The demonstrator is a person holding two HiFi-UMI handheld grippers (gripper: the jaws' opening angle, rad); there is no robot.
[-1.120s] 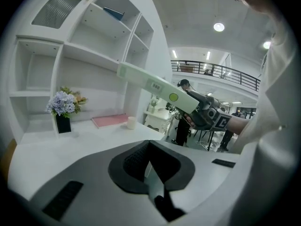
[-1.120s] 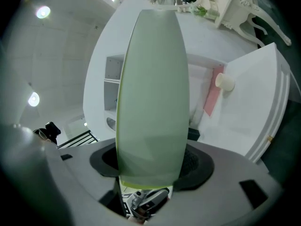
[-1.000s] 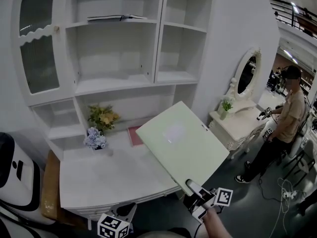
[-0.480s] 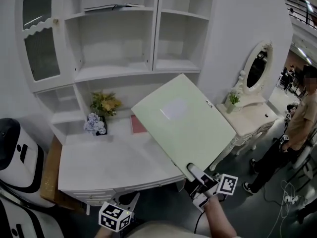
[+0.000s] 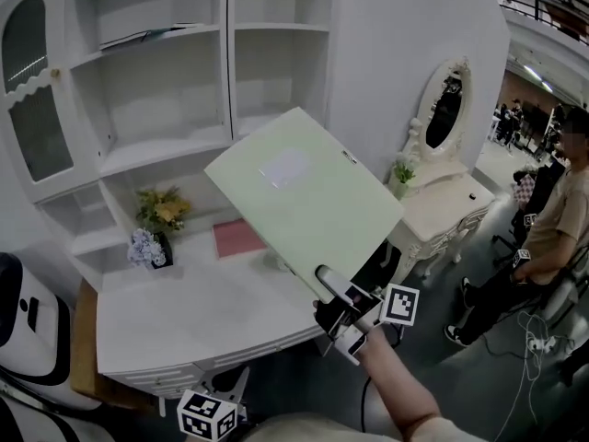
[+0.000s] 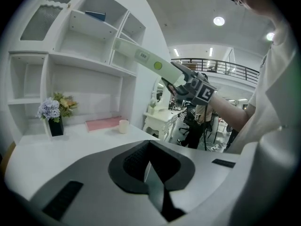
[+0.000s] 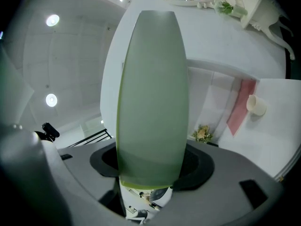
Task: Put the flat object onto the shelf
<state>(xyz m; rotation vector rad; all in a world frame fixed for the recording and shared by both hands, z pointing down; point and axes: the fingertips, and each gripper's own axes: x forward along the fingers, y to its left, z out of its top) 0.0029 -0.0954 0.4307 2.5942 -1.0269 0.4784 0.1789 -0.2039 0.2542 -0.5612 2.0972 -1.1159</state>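
Right gripper [image 5: 327, 284] pinches green board [image 5: 299, 196] by its near edge. Board lifted since 1 s ago, far corner now fronting shelf unit [image 5: 166, 150], not yet on it. Left gripper [image 6: 149, 173] pressed together, empty, below shelf unit.

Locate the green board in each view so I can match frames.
Head view: green board centre, tilted, right gripper clamping its lower corner.
Left gripper view: board upper centre, seen edge-on.
Right gripper view: board fills the centre, between the jaws.
Shared landmark: pink pad on the desk.
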